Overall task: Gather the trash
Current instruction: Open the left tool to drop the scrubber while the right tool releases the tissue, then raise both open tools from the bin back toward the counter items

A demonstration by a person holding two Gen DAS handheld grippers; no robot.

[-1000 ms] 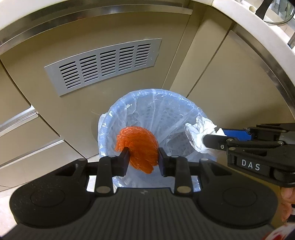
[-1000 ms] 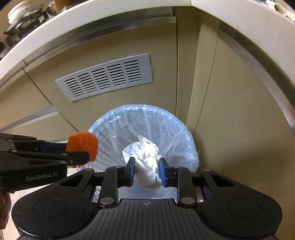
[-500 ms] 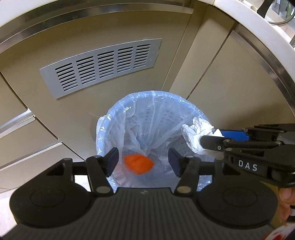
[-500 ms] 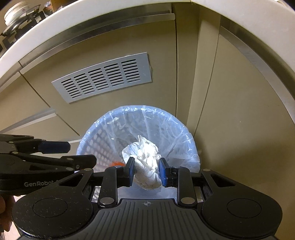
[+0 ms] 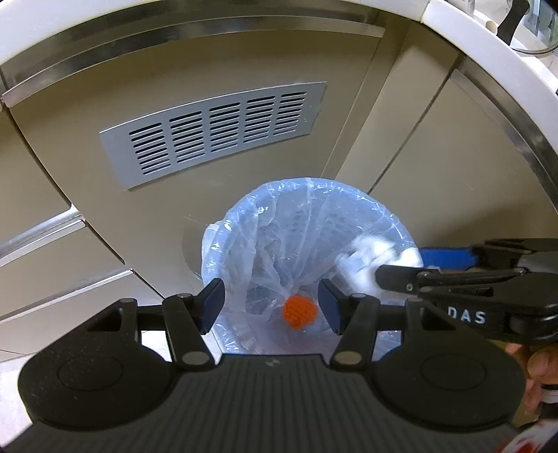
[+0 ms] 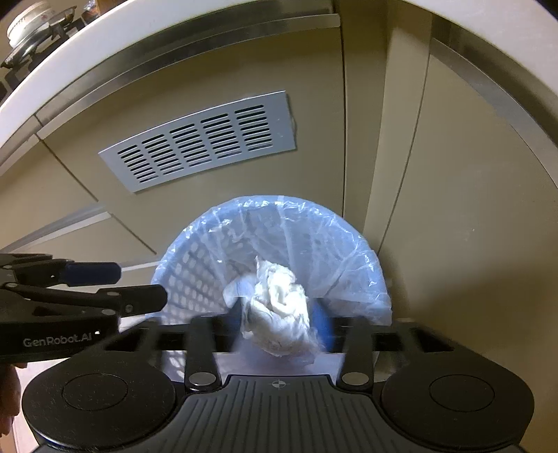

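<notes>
The jaws of the left gripper (image 5: pixel 271 306) are spread wide with nothing between them; they are held directly over the mouth of the bin (image 5: pixel 401 223), which suits a drop made from above. An orange ball of trash (image 5: pixel 300 312) is seen at the bottom of the bin, inside the clear plastic liner (image 5: pixel 279 216), and is judged to be disposed of.

The jaws of the right gripper (image 6: pixel 279 325) are blurred by motion in the right wrist view. A crumpled white tissue (image 6: pixel 277 306) sits between them, but whether it is gripped or already let go cannot be told from either view. It is held above the near side of the bin opening, so a release there is expected to land it inside. In the left wrist view the same wad appears smeared at the right rim of the bin.

The bin is a perforated white basket standing on the floor against the cabinet front (image 6: pixel 453 209), beside a corner joint. A grey slotted vent panel (image 6: pixel 198 143) is fixed to the cabinet above it. A white tabletop edge (image 6: pixel 87 45) runs above, with a hob (image 6: pixel 31 31) partly visible at its far left corner.

Legible markings: "DAS" on the right gripper's side, "GenRobot.AI" on the left gripper's side.
</notes>
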